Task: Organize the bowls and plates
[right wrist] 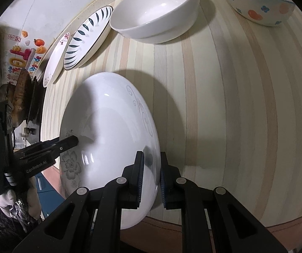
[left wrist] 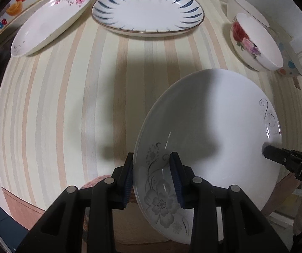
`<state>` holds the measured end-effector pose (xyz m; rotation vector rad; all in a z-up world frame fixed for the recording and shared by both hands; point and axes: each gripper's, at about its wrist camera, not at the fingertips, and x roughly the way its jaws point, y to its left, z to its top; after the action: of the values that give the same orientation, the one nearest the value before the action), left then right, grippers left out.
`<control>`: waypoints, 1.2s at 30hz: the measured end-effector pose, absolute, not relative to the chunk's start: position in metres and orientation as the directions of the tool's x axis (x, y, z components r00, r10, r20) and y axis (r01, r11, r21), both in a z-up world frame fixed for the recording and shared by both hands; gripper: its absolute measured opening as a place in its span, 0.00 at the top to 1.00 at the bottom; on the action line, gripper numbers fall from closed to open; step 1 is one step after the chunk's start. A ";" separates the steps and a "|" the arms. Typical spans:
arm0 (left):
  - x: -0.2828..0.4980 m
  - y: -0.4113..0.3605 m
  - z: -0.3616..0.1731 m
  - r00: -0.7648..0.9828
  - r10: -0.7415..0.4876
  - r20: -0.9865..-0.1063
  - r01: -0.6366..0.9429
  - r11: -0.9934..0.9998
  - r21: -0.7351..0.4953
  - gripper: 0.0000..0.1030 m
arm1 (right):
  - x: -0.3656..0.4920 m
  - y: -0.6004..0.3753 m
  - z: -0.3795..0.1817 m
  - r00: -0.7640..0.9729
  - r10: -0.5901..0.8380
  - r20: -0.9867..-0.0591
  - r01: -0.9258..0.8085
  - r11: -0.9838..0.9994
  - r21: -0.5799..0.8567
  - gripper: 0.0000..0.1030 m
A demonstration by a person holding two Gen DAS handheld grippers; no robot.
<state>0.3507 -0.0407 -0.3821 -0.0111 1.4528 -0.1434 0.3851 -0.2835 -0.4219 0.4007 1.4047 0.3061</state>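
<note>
A white plate with grey flower print (left wrist: 210, 130) (right wrist: 113, 139) is held tilted above the striped table's near edge. My left gripper (left wrist: 152, 168) is shut on its near rim beside the grey flower. My right gripper (right wrist: 152, 164) is shut on the opposite rim; its finger shows in the left wrist view (left wrist: 277, 155). The left gripper shows in the right wrist view (right wrist: 66, 144). A blue-leaf plate (left wrist: 147, 10) (right wrist: 86, 40) and a pink-flower plate (left wrist: 50, 21) (right wrist: 55, 61) lie at the far side.
A rose-print bowl (left wrist: 256, 42) sits stacked in another white bowl (left wrist: 235, 4) at the far right; the white bowls also show in the right wrist view (right wrist: 157, 10). A dotted bowl (right wrist: 262, 2) stands beyond. The striped table (left wrist: 87, 84) has bare surface in the middle. A stove with a pan (right wrist: 22, 101) is left.
</note>
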 end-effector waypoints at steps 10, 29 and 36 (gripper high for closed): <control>0.350 -0.050 -0.385 0.127 -0.103 -0.987 0.135 0.987 -0.085 0.70 | 0.381 -0.283 -0.425 0.170 0.414 -0.894 0.061 0.901 0.429 0.85; 0.451 0.139 -0.320 0.350 -0.089 -0.933 -0.160 0.975 -0.153 0.67 | 0.496 -0.145 -0.305 0.330 0.532 -0.780 -0.090 0.840 0.535 0.53; 0.504 0.195 -0.353 0.324 0.002 -0.946 -0.319 0.942 -0.107 0.67 | 0.658 -0.021 -0.348 0.305 0.464 -0.832 -0.198 0.885 0.421 0.53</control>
<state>0.5037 0.1954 -0.3527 -0.2963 1.2275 0.2148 0.6581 -0.0212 -0.3483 0.2586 1.1840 0.4442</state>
